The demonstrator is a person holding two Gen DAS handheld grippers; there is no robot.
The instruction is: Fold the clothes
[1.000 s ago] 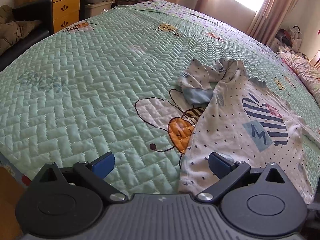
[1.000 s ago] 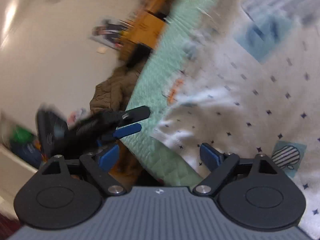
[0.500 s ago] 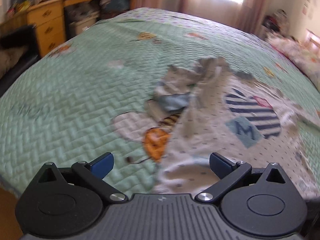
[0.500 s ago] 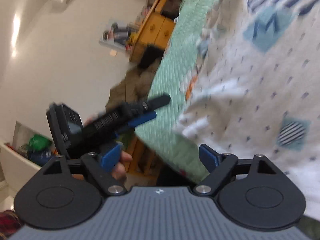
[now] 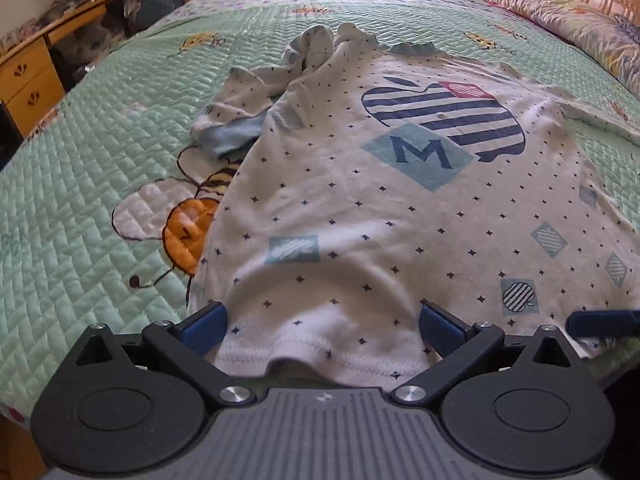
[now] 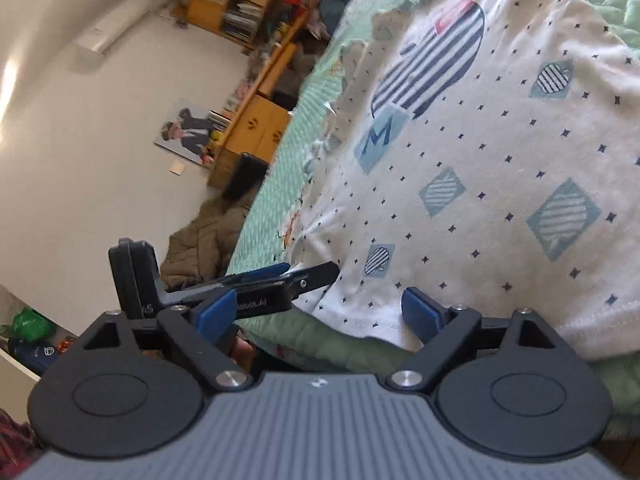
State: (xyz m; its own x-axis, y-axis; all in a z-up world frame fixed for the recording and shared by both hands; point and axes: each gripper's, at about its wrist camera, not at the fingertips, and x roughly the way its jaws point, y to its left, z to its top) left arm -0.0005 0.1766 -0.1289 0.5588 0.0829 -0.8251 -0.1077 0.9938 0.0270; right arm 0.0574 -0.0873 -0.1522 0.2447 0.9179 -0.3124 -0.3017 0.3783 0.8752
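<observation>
Your white star-dotted shirt (image 5: 392,200) lies spread front-up on the green quilted bedspread (image 5: 80,184), its striped apple print (image 5: 444,116) and "M" patch toward the far side, one sleeve (image 5: 248,116) bunched up at the far left. Your left gripper (image 5: 322,330) sits at the near hem with jaws wide apart — the hem lies between them, but the pads are not pressing on it. Your right gripper (image 6: 318,312), tilted along the bed's edge, has its jaws wide and opening, with the hem's edge and bedspread between them and nothing gripped. The wooden desk (image 6: 256,128) stands beyond the bed.
</observation>
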